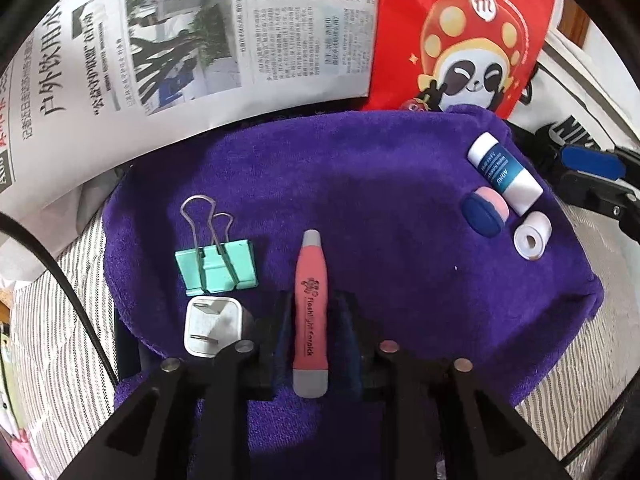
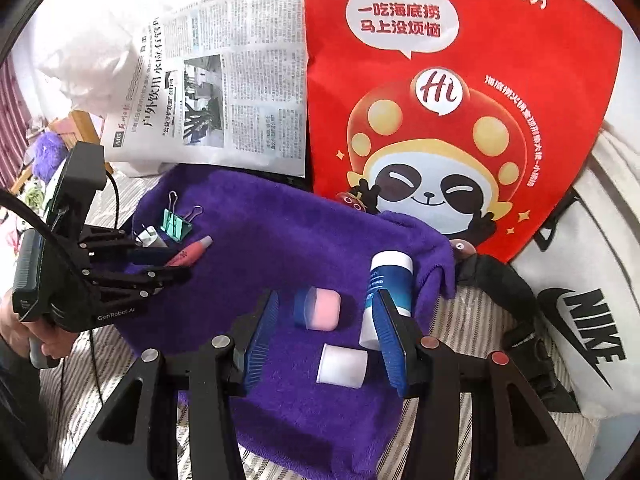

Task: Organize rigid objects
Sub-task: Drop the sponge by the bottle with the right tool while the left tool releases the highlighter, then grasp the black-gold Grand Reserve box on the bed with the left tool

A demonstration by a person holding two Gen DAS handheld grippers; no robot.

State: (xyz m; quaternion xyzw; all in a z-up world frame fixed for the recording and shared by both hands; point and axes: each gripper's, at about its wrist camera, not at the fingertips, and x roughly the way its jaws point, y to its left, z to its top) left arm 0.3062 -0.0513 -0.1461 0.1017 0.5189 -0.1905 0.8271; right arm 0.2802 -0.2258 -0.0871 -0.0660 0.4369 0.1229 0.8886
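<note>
A purple towel (image 1: pixel 380 184) (image 2: pixel 280 232) holds the objects. My left gripper (image 1: pixel 312 320) (image 2: pixel 176 258) is shut on a pink flashlight earpick (image 1: pixel 311 304) (image 2: pixel 188 252), which lies low over the towel. Left of it sit a mint binder clip (image 1: pixel 218 264) (image 2: pixel 176 224) and a white plug adapter (image 1: pixel 212 330) (image 2: pixel 149 237). My right gripper (image 2: pixel 324 332) is open over the towel's right part, its jaws on either side of a pink and blue jar (image 2: pixel 318 308) (image 1: pixel 486 210) and a small white roll (image 2: pixel 342 366) (image 1: pixel 532 236). A white and blue tube (image 2: pixel 386 292) (image 1: pixel 504 172) lies by the right finger.
A newspaper (image 1: pixel 180 40) (image 2: pixel 224 100) and a red panda bag (image 1: pixel 464 40) (image 2: pixel 460 120) stand behind the towel. A white Nike bag (image 2: pixel 580 320) and a black strap (image 2: pixel 500 280) lie to the right. Striped bedding (image 1: pixel 72 320) surrounds the towel.
</note>
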